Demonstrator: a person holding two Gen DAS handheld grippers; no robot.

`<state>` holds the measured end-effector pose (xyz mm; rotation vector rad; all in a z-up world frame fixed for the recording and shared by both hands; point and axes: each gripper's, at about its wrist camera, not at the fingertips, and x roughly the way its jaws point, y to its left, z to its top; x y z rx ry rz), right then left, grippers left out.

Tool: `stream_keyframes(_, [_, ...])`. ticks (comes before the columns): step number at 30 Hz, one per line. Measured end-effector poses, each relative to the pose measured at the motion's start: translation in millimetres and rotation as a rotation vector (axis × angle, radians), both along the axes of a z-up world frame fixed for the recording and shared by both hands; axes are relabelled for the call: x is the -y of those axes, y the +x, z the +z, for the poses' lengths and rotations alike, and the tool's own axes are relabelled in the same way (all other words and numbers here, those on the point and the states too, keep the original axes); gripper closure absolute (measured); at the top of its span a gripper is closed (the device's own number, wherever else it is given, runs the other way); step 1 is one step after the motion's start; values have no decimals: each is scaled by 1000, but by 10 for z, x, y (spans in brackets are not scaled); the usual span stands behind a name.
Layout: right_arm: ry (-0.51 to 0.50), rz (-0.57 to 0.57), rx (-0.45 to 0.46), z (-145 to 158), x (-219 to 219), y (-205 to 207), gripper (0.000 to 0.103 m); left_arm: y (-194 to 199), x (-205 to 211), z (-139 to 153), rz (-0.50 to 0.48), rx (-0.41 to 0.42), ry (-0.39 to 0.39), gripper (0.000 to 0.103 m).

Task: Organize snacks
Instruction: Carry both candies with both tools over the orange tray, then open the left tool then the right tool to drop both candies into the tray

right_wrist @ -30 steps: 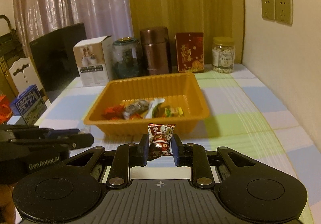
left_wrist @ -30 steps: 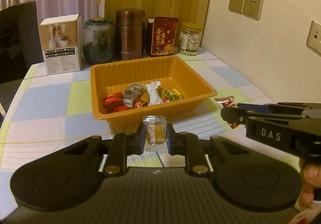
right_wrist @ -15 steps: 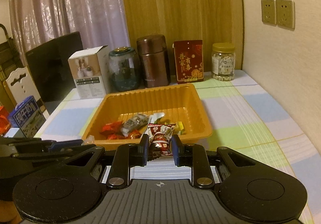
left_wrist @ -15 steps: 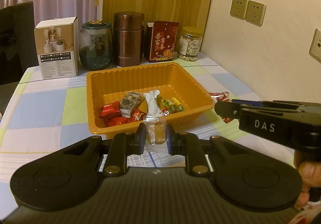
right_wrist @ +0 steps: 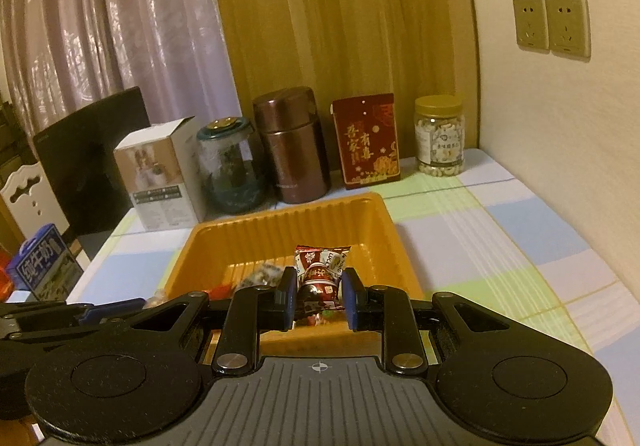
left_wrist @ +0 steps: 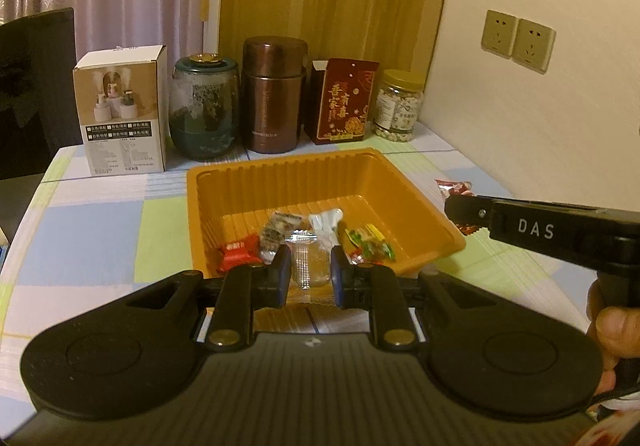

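An orange plastic tray point(left_wrist: 404, 182) sits mid-table and holds several wrapped snacks, among them a red one point(left_wrist: 236, 252) and a green-yellow one point(left_wrist: 370, 242). My left gripper point(left_wrist: 307, 274) is shut on a clear-wrapped snack point(left_wrist: 306, 266), held over the tray's near edge. My right gripper point(right_wrist: 319, 292) is shut on a red-and-white wrapped snack point(right_wrist: 320, 266), held above the tray point(right_wrist: 280, 238). In the left wrist view the right gripper point(left_wrist: 460, 208) comes in from the right, its red snack point(left_wrist: 454, 186) showing at the tip.
Along the back stand a white box point(left_wrist: 122, 110), a glass jar point(left_wrist: 204, 106), a brown canister point(left_wrist: 274, 94), a red packet point(left_wrist: 344, 100) and a jar of nuts point(left_wrist: 398, 106). A wall runs along the right. A blue carton point(right_wrist: 42, 262) sits at the left.
Both grippers have risen and moved forward with their snacks, from in front of the tray to over it.
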<state>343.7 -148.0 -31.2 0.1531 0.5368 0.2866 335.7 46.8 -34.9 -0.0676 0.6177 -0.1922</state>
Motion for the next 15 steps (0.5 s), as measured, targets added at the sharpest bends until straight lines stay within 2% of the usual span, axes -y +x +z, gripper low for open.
stream_keyframes(15, [-7, -17, -53, -195, -116, 481, 79, 495, -114, -151, 29, -45, -11, 85])
